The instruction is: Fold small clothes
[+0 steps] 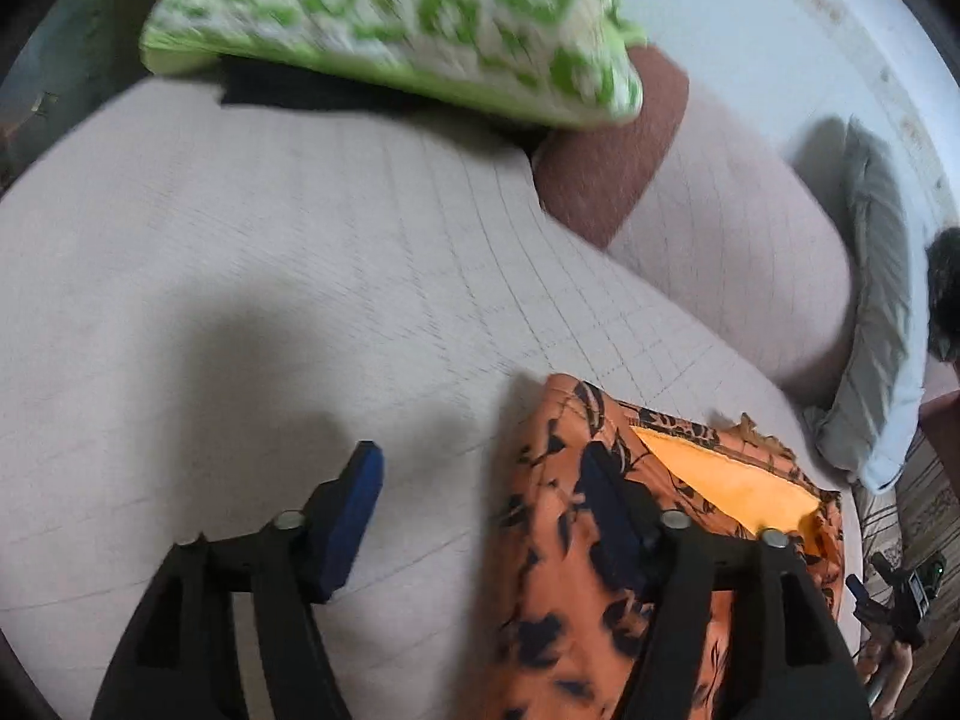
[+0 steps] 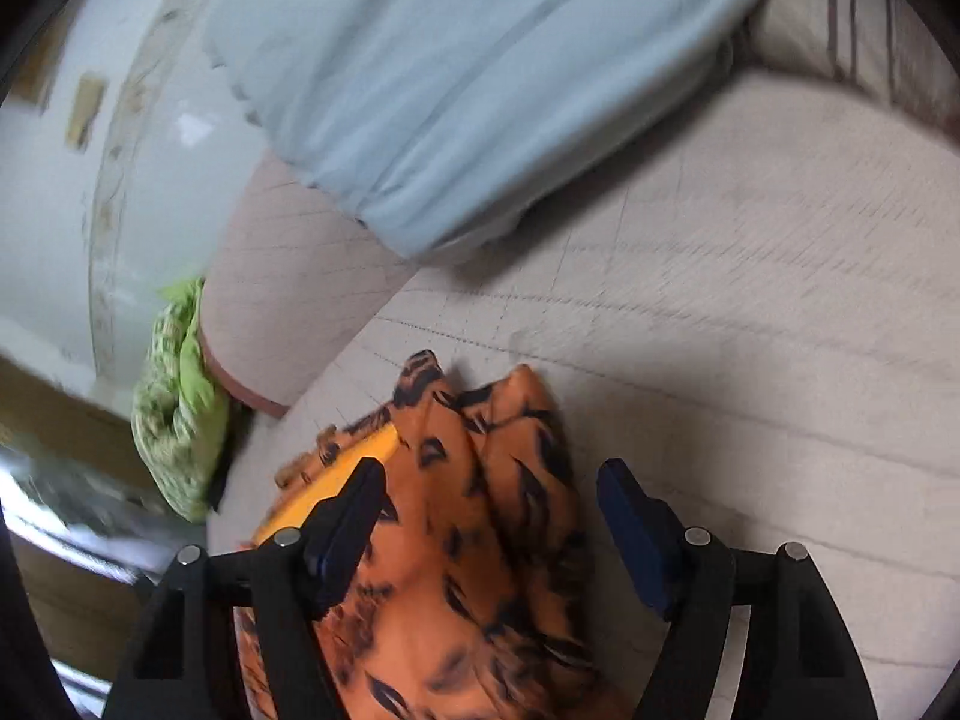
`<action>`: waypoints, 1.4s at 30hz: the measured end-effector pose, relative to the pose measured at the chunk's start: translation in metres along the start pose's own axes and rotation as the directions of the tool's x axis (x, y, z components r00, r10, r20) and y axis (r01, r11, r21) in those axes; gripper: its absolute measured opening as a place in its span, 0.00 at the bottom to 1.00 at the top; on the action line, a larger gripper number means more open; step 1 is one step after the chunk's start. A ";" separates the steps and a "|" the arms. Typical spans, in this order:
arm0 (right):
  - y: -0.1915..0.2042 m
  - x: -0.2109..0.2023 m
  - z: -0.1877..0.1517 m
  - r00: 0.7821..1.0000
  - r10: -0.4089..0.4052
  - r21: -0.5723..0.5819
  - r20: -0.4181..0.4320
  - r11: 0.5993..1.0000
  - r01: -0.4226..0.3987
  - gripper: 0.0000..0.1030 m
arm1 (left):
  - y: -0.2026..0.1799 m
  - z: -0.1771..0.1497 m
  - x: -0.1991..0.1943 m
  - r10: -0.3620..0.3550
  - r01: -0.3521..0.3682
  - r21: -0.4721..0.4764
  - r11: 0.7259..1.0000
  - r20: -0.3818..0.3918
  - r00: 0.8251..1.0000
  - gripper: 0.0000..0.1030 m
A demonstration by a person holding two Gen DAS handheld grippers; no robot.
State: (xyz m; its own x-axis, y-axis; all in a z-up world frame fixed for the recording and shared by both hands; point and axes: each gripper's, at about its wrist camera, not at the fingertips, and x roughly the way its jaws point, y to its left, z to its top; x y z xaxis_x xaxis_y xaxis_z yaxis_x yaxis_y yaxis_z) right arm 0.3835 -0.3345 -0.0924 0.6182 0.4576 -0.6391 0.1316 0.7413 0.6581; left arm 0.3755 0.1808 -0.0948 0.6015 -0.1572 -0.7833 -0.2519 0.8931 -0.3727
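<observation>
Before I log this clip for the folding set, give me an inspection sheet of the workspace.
Surface: pale quilted bed cover, creased.
Job's things: orange black-patterned garment, bunched, plain orange lining showing.
Clutter: green patterned pillow; brown cushion; light blue blanket; grey pillow.
Grippers: left gripper open, one finger over the garment; right gripper open, garment between its fingers.
Cables: nothing seen.
Surroundings: pale wall; both views blurred.

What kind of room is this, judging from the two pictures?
Probably a bedroom or living room at home: a quilted beige mattress or sofa surface, a green patterned pillow and a folded light blue blanket. An orange printed garment lies on it.
</observation>
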 end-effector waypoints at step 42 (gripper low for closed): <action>0.020 0.000 -0.073 0.950 -0.211 -0.293 -0.230 0.946 0.140 0.18 | -0.064 -0.073 0.015 0.005 0.030 0.225 0.974 -0.154 0.988 0.12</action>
State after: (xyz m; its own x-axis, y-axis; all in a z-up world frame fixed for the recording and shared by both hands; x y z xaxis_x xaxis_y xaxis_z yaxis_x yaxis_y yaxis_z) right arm 0.3292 -0.2838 -0.1081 0.3811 0.3910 -0.8378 -0.0162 0.9089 0.4168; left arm 0.3451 0.0904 -0.1188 0.4764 -0.2152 -0.8525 -0.0568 0.9600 -0.2741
